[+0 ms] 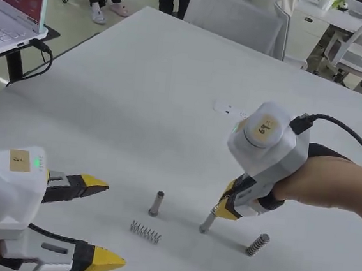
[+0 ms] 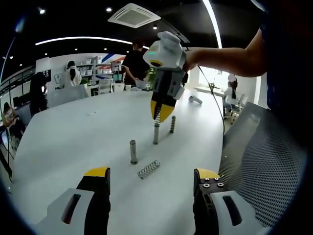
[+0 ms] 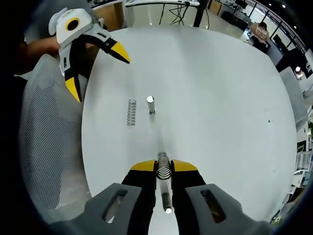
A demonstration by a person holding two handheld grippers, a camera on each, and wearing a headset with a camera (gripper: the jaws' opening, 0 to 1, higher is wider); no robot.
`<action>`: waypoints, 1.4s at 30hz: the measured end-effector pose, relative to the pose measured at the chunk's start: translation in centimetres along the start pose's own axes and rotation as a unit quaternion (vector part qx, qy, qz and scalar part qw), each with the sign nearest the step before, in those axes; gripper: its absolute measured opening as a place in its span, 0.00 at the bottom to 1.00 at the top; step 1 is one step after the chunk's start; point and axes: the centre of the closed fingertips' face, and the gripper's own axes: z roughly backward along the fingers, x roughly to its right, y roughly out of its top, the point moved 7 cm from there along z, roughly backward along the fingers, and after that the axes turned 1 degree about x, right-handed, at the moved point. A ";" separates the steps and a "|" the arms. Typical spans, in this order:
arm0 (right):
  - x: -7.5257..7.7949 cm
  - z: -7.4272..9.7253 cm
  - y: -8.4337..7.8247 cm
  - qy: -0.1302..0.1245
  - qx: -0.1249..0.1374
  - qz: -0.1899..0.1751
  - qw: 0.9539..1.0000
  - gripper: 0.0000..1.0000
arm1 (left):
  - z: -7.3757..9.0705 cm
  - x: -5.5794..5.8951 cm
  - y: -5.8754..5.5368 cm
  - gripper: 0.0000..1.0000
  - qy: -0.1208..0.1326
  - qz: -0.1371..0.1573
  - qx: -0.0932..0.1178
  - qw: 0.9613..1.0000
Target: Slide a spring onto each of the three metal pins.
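Note:
My right gripper (image 1: 227, 209) (image 3: 164, 166) is shut on a spring (image 3: 164, 169) and holds it over the top of a tilted metal pin (image 1: 208, 222) (image 2: 156, 133). Right of it stands a pin with a spring on it (image 1: 258, 244) (image 2: 172, 124). A bare pin (image 1: 156, 203) (image 2: 133, 152) (image 3: 151, 104) stands upright to the left. A loose spring (image 1: 145, 231) (image 2: 148, 169) (image 3: 131, 111) lies flat near the bare pin. My left gripper (image 1: 101, 221) (image 2: 152, 174) (image 3: 98, 72) hovers open at the near left with nothing between its fingers.
The white table (image 1: 146, 94) stretches far ahead. A laptop (image 1: 14, 4) on a stand sits off the table's far left, its cable hanging. A small white object (image 1: 225, 108) lies mid-table. Grey chairs (image 1: 237, 19) stand at the far edge, with people beyond.

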 end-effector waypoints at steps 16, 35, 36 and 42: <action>-0.3 -3.5 -0.6 0.002 -0.015 -0.010 1.000 0.09 | -0.1 -0.1 0.0 0.64 -0.003 0.000 -0.002 1.000; -0.4 -4.7 -1.3 0.000 -0.013 -0.018 1.000 0.09 | 0.0 0.0 -0.1 0.60 -0.006 -0.002 -0.005 1.000; -0.4 -4.7 -1.3 0.001 -0.013 -0.019 1.000 0.10 | 0.0 0.0 -0.1 0.60 -0.006 -0.001 -0.005 1.000; -0.4 -4.5 -1.3 -0.003 -0.006 -0.018 1.000 0.14 | 0.0 0.0 -0.1 0.59 -0.008 -0.002 -0.007 1.000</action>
